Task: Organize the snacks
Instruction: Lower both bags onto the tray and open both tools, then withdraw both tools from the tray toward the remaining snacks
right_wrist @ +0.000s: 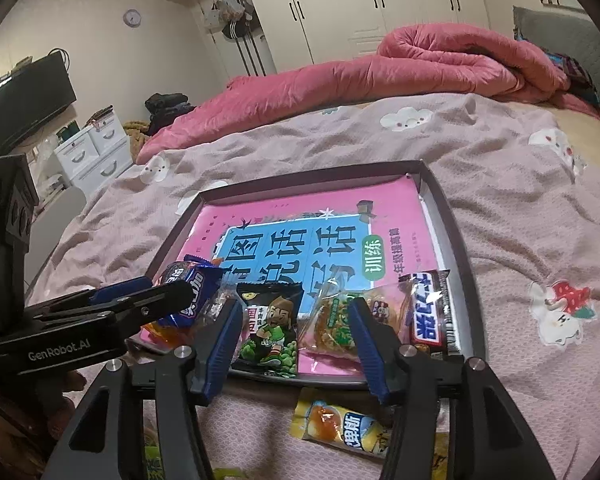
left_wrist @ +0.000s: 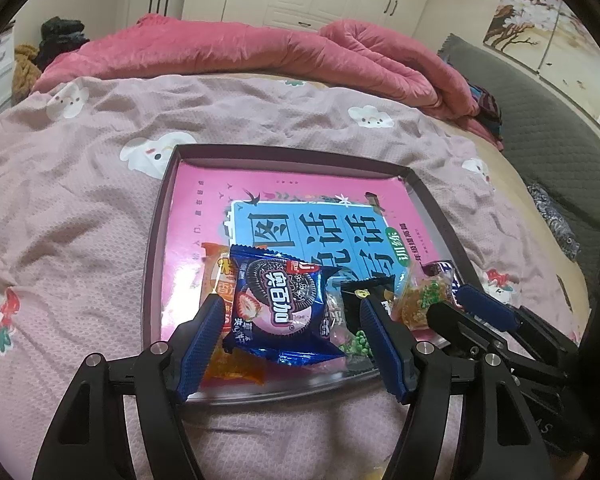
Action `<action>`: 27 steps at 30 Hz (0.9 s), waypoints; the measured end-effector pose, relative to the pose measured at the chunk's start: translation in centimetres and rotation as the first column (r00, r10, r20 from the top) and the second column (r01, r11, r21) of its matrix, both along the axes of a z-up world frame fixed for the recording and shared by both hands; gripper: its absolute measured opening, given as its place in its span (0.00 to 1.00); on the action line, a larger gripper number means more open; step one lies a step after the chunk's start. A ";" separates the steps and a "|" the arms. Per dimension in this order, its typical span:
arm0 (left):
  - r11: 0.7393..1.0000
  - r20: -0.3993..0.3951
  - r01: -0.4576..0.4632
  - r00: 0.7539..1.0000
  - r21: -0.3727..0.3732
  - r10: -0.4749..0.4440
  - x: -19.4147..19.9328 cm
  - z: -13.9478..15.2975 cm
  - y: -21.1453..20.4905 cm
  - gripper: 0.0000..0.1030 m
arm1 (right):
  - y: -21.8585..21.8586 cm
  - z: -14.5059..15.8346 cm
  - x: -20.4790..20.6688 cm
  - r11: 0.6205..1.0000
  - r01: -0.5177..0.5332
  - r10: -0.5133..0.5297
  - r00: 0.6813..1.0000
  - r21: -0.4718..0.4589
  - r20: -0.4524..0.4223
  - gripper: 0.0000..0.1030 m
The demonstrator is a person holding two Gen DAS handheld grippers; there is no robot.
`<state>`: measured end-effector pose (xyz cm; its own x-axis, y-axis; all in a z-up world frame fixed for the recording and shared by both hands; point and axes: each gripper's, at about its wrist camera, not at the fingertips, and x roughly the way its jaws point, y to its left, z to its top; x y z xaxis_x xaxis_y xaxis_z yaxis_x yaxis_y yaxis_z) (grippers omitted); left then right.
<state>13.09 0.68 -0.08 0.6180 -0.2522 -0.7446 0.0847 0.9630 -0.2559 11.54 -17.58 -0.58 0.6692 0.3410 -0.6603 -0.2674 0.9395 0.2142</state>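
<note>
Right now your left gripper (left_wrist: 292,316) stands open around the blue cookie pack (left_wrist: 282,312) lying in the tray (left_wrist: 432,200), its pads clear of the wrapper. Your right gripper (right_wrist: 296,318) is open too, jaws spread either side of the green pea pack (right_wrist: 270,326) and orange snack (right_wrist: 332,324) at the tray's near edge. One yellow pack (right_wrist: 348,428) lies outside on the bedspread (right_wrist: 520,240).

You were working in a bedroom of a home. You stood at a bed (right_wrist: 500,208) with a pale pink sheet printed with small clouds, and a pink quilt (right_wrist: 340,80) lay rolled at its far side. Behind it stood white wardrobes (right_wrist: 380,8). At far left were a television (right_wrist: 24,100), a white drawer unit (right_wrist: 96,152) and a wall clock (right_wrist: 132,18).
</note>
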 end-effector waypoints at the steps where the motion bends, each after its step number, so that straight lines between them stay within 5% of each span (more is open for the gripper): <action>1: 1.000 0.003 0.001 1.000 -0.001 -0.001 -0.1 0.1 0.0 0.70 | 0.0 0.1 -0.1 1.000 -0.001 0.001 1.000 -0.003 0.006 0.54; 27: 1.000 0.074 -0.001 0.997 -0.011 0.002 -3.0 4.1 1.4 0.70 | -3.6 2.7 -3.0 0.998 0.057 -0.057 0.996 0.006 0.061 0.61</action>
<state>10.10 2.05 4.03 0.6714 -0.2591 -0.6943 0.1021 0.9603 -0.2596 8.55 -21.14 2.09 0.7267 0.3039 -0.6160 -0.2263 0.9527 0.2029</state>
